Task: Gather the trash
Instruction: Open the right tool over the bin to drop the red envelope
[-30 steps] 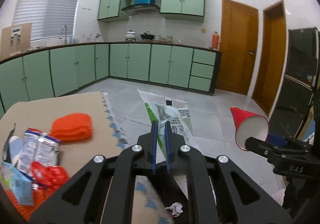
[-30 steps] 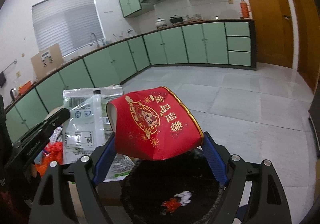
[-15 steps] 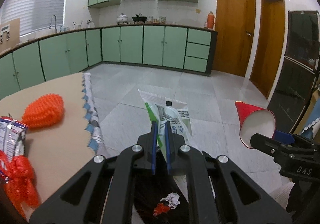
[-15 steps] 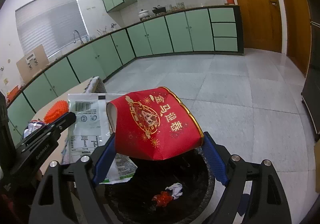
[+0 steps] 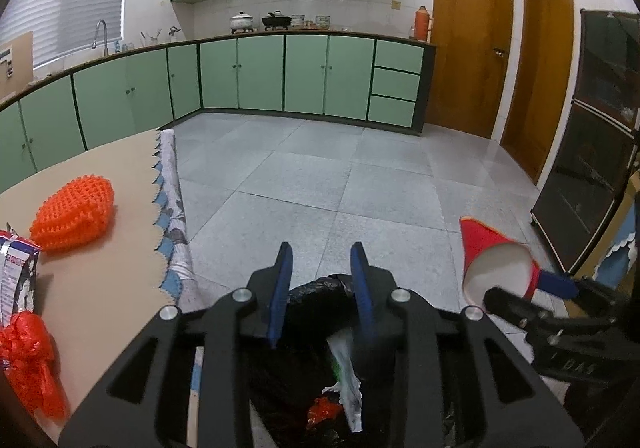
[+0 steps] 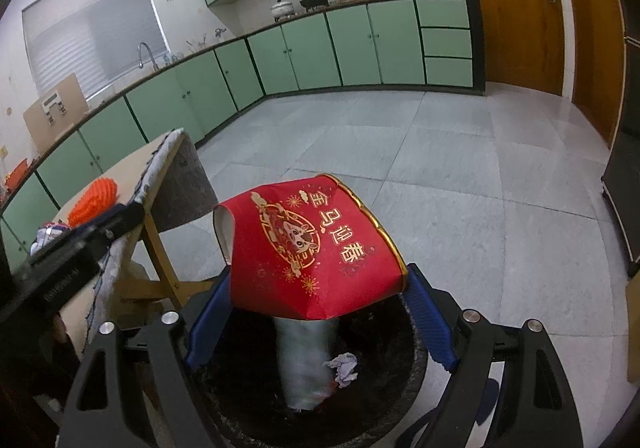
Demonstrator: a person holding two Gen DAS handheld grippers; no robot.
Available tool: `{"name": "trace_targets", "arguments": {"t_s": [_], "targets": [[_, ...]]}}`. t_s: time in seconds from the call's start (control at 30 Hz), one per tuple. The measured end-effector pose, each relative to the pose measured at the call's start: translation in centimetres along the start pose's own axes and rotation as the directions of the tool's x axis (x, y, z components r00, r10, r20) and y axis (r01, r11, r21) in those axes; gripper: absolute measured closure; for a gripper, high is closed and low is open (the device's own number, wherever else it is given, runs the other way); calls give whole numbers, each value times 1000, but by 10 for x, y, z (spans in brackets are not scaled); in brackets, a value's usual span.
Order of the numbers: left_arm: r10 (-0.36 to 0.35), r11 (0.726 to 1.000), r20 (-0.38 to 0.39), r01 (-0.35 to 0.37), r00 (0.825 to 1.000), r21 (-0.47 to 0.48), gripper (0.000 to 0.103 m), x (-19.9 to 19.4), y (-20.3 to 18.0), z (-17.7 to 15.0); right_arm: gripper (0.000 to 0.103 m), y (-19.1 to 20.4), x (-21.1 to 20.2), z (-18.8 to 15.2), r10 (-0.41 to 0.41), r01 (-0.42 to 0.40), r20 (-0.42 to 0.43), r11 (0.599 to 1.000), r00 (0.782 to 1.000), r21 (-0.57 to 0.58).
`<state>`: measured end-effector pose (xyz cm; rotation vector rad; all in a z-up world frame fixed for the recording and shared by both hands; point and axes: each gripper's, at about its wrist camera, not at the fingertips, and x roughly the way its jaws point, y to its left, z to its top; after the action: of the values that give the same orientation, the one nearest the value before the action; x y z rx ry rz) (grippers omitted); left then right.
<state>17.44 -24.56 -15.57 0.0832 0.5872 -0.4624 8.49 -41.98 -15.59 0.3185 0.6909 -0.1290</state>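
— How are the grippers posed?
— Both tilt down over the black-lined bin point(image 6: 404, 404). The left gripper point(image 5: 322, 280) has just been opening, nothing between its jaws; the plastic wrapper point(image 5: 346, 376) hangs upright inside the bin. The right gripper point(image 6: 320, 324) clamps the red paper cup point(image 6: 316, 248), lying sideways.
— Beyond?
— A table point(image 5: 96, 244), grey tiles, green cabinets.

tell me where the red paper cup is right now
The red paper cup is clamped in the right gripper, directly above the black-lined trash bin, right of the table.
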Motion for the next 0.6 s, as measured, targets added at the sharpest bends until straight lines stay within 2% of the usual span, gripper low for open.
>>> {"name": "trace_targets", "arguments": {"t_s": [0.23, 0.3, 0.5, 0.6], "targets": [[28, 999, 27, -27, 999, -32, 71, -17, 18, 5, 21, 15, 23, -7, -17, 14, -65, 999, 998, -52], [40, 999, 36, -39, 999, -33, 68, -24, 23, 3, 13, 19, 26, -8, -29, 24, -76, 997, 997, -69], [66, 997, 40, -64, 997, -53, 62, -43, 40, 0, 13, 28, 19, -8, -13, 9, -62, 998, 998, -65], [84, 995, 57, -81, 995, -56, 55, -56, 47, 1, 13, 36, 10, -5, 1, -4, -36, 998, 999, -68]]}}
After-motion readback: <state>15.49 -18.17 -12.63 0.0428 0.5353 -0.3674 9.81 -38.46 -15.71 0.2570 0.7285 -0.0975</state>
